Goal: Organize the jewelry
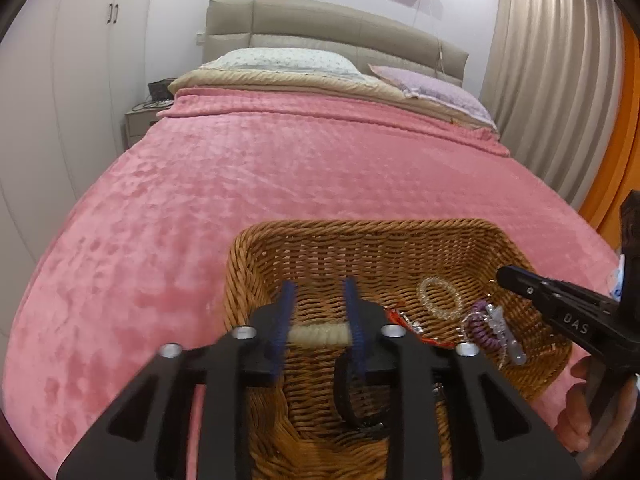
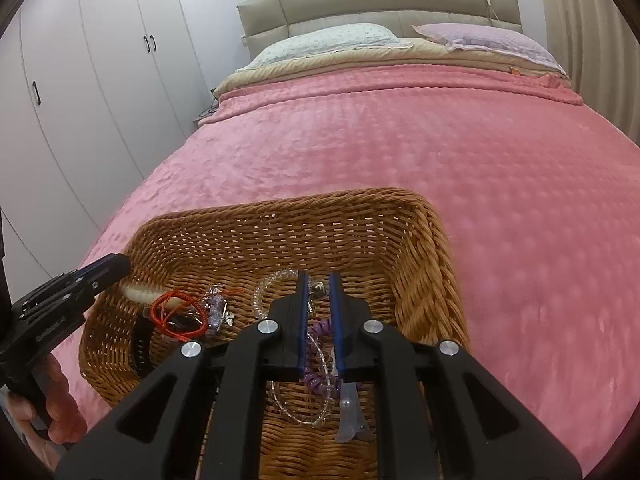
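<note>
Basket holds bracelets, coil tie.

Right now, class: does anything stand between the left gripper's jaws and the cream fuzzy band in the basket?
Nothing visible does. The left gripper reaches into the wicker basket, and the cream fuzzy band lies straight across the gap between its open jaws. The red cord bracelet lies off to the right.

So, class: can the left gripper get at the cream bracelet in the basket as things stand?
Probably yes. The left gripper stands open astride the cream bracelet in the basket, with nothing between them.
</note>
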{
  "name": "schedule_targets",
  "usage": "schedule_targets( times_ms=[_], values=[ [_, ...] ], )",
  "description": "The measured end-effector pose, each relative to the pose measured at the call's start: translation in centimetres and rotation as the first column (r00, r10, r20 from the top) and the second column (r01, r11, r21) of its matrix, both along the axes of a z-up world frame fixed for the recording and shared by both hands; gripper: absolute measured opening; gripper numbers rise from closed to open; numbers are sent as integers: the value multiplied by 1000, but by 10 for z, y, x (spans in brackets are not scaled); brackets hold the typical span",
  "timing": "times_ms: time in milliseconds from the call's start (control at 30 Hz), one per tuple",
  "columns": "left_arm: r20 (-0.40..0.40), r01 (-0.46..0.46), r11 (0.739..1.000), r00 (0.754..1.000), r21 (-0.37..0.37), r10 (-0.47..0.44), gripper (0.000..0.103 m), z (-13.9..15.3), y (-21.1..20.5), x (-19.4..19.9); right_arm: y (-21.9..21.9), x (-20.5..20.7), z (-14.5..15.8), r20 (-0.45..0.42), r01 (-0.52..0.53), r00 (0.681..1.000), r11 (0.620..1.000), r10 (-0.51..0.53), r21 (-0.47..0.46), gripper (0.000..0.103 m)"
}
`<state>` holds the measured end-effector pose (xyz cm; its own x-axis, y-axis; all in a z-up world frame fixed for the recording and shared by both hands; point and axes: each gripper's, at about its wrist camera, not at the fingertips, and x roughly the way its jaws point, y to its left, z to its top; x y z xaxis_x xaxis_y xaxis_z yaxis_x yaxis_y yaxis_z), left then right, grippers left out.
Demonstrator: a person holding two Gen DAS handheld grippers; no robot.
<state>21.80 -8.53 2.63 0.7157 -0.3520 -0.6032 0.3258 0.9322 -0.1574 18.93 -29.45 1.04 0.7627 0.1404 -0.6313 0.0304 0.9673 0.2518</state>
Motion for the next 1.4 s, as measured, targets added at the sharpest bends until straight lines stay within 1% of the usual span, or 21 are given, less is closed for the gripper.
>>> schedule_targets(
  times_ms=[33,100,167,200,267,367,433,500,533,567,600,667,700,800,867,967,1033,1133,1233,1300,1400],
  values=[
    [7,-1,1000,1000,-6,1,40,1,1,-2,-1,-1,0,2,-3,1000,1000,3,7,11],
    [22,6,1000,1000,-24,-5,41,5,3,-6,-1,-2,-1,1,-5,1000,1000,5,6,17],
    [28,10,999,1000,-41,-9,46,8,5,-9,-3,-2,-1,4,-6,1000,1000,6,11,24],
    [33,10,999,999,-54,-8,51,9,6,-11,-3,-4,-1,8,-6,1000,1000,6,14,25],
    [48,16,997,999,-75,-12,51,13,9,-16,-3,-6,2,21,0,1000,1000,0,2,28],
    [78,27,997,997,-79,-20,52,19,10,-25,-2,-13,8,52,3,999,1000,-2,-13,29],
    [102,32,996,995,-86,-23,62,24,11,-34,-1,-19,13,71,3,997,1000,-2,-17,29],
    [139,27,996,990,-88,-15,67,31,12,-46,1,-28,20,98,5,995,1000,-3,-21,30],
    [158,30,996,987,-85,-17,68,36,12,-54,2,-33,24,113,7,994,1000,-5,-24,37],
    [170,37,996,985,-84,-22,68,39,13,-60,3,-42,29,141,16,990,999,-12,-29,51],
    [181,45,995,983,-86,-29,68,43,14,-66,4,-52,34,171,28,985,999,-22,-35,56],
    [218,61,993,975,-96,-39,79,51,17,-85,6,-69,42,224,43,974,997,-29,-58,60],
    [249,51,994,968,-98,-25,87,56,19,-96,8,-81,47,249,56,968,996,-35,-76,60],
    [342,3,997,939,-77,24,96,66,21,-129,16,-112,55,315,97,948,988,-56,-117,74],
    [388,-31,998,920,-58,52,95,68,22,-146,23,-132,56,368,122,928,981,-60,-149,85],
    [491,-171,985,858,2,148,95,58,21,-175,37,-164,50,480,187,875,959,-63,-215,92],
    [511,-219,976,840,12,183,95,45,22,-183,48,-176,42,511,207,858,944,-49,-256,93],
    [498,-260,965,840,20,216,95,32,23,-180,54,-175,31,502,200,864,942,-40,-270,93],
    [438,-265,964,868,12,233,95,17,24,-164,57,-167,19,469,178,883,943,-28,-280,93],
    [421,-277,960,875,33,238,95,9,23,-157,58,-164,12,451,173,893,938,-20,-300,93],
    [413,-271,961,882,48,228,95,3,21,-156,52,-157,7,413,141,910,953,-18,-269,93]
  ],
)
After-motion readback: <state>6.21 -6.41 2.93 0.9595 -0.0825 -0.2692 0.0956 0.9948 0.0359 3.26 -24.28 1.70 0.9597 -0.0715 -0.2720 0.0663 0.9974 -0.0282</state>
